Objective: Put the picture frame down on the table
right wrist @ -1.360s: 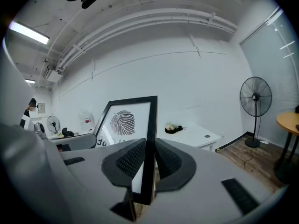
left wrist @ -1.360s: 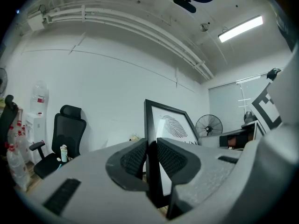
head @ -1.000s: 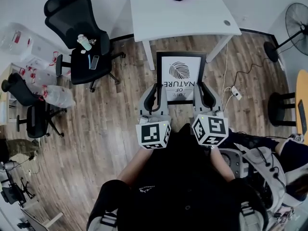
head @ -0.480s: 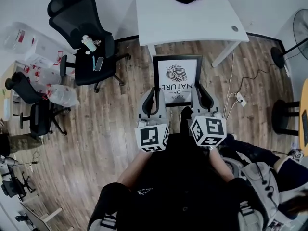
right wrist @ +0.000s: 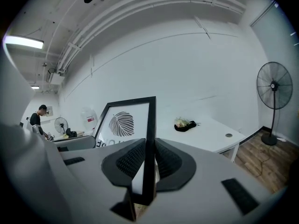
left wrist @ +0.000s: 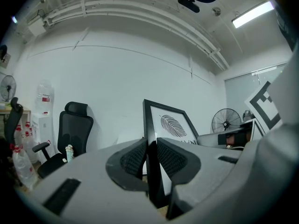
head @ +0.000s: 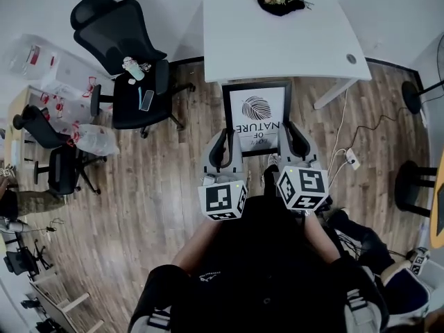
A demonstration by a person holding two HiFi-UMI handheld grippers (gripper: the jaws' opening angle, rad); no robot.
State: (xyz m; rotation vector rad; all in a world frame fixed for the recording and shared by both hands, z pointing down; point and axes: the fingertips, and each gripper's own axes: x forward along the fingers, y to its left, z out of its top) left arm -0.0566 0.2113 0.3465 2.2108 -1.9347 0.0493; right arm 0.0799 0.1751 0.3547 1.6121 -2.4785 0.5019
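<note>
Both picture frame (head: 257,106) edges sat pinched in left gripper (head: 223,146) and right gripper (head: 294,141) fingers (right wrist: 174,161); carried low, it might clip the counter (head: 277,44) rim.

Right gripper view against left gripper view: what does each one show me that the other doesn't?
Only the right gripper view shows the white table top with the dark bowl of greenery on it. Only the left gripper view shows the black office chair with a bottle on its seat. Both show the picture frame with its leaf print, its black edge clamped between that view's own jaws: right gripper, left gripper.
</note>
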